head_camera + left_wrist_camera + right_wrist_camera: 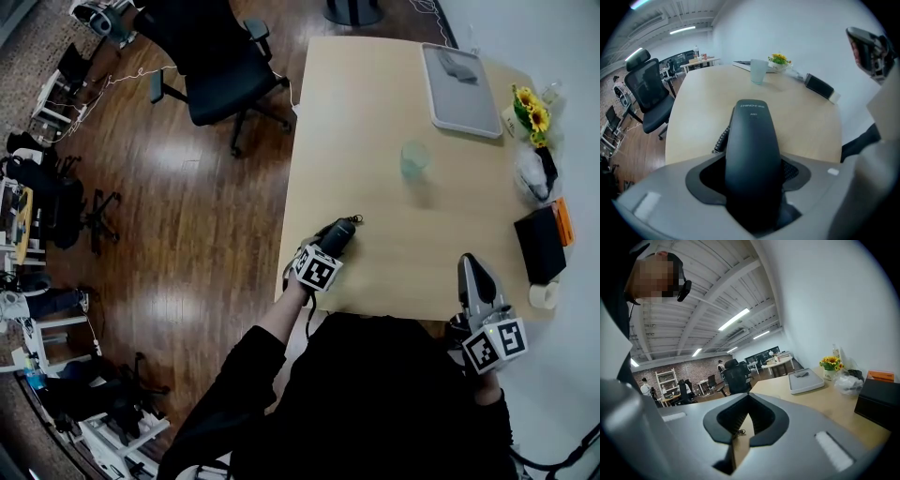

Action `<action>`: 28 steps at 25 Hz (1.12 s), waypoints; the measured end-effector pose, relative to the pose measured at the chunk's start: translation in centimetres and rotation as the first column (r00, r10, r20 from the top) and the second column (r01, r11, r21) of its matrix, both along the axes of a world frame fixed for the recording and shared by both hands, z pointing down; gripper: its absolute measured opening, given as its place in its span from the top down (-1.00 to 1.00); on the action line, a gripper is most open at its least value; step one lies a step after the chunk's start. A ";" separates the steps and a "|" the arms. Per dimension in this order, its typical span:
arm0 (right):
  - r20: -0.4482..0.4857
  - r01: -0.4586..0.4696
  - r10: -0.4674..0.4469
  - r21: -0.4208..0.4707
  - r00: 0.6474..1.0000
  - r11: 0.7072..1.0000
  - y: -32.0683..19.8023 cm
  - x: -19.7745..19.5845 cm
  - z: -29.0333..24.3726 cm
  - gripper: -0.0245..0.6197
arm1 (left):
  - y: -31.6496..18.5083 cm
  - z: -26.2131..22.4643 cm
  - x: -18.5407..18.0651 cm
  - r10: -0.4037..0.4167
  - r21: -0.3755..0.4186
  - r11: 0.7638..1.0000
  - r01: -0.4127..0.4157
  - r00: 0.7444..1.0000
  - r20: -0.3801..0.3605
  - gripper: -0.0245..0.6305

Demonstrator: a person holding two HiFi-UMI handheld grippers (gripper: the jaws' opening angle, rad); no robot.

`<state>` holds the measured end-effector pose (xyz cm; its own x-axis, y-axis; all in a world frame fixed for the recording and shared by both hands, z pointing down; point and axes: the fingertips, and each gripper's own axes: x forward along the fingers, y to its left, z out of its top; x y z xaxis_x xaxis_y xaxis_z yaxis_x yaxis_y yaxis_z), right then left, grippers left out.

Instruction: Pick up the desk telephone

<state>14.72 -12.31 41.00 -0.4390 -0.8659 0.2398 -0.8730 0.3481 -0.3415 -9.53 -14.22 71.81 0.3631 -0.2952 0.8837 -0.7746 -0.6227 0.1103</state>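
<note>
A black telephone handset [339,234] lies on the pale wooden table [375,112] near its front left edge, with a coiled cord [721,139] at its side. My left gripper [330,248] points steeply down over it. In the left gripper view the handset [752,136] runs lengthways between the jaws of the left gripper [753,161], and the pads stand off from its sides, so the gripper is open. My right gripper [469,264] hovers at the table's front right. In its own view the right gripper [749,397] is shut and empty. No telephone base is in view.
A translucent cup [414,159] stands mid-table. Behind it is a grey tray [459,89]. Sunflowers [532,112], a plastic bag [532,173], a black box [539,244] and a tape roll [544,295] line the right edge by the wall. An office chair [220,56] stands left of the table.
</note>
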 end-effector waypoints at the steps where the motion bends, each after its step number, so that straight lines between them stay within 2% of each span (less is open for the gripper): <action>1: 0.003 -0.005 0.005 -0.009 1.000 1.000 -0.1 0.4 0.4 0.92 | 0.0 0.2 -0.1 -0.002 0.006 1.000 0.002 1.000 0.000 0.08; 6: 0.027 -0.002 0.003 -0.024 1.000 1.000 -0.6 0.6 1.3 0.92 | 0.1 0.4 -0.6 -0.016 -0.001 1.000 0.016 1.000 0.004 0.13; 8: 0.029 0.007 -0.007 -0.012 1.000 1.000 -0.7 0.4 1.0 0.92 | 0.1 -0.2 -0.4 -0.023 0.013 1.000 0.023 1.000 -0.016 0.13; 12: 0.032 0.010 -0.010 -0.001 0.999 1.000 -1.0 0.5 0.7 0.92 | -0.3 -5.0 0.6 -0.039 0.101 0.994 0.051 0.992 -0.118 0.13; 15: 0.031 0.008 -0.008 -0.004 0.999 1.000 -0.9 0.5 0.7 0.92 | -0.7 -11.7 1.9 -0.012 0.222 0.973 0.061 0.977 -0.214 0.13; 18: 0.009 0.021 -0.021 0.001 1.000 1.000 -1.0 0.2 0.8 0.92 | -0.8 -18.9 3.0 0.012 0.353 0.931 0.094 0.958 -0.287 0.13; 22: -0.010 0.047 -0.047 0.007 0.999 0.999 -1.1 -0.5 0.5 0.92 | -0.1 -26.5 4.0 0.040 0.496 0.857 0.143 0.940 -0.340 0.13; 26: -0.001 0.072 -0.072 0.020 0.997 0.997 -0.8 -1.6 -0.2 0.92 | 1.0 -31.3 4.1 0.075 0.627 0.758 0.178 0.932 -0.355 0.13; 28: 0.006 0.072 -0.072 0.025 0.997 0.997 -0.7 -1.7 -0.2 0.92 | 1.2 -32.3 4.2 0.078 0.656 0.724 0.210 0.921 -0.381 0.13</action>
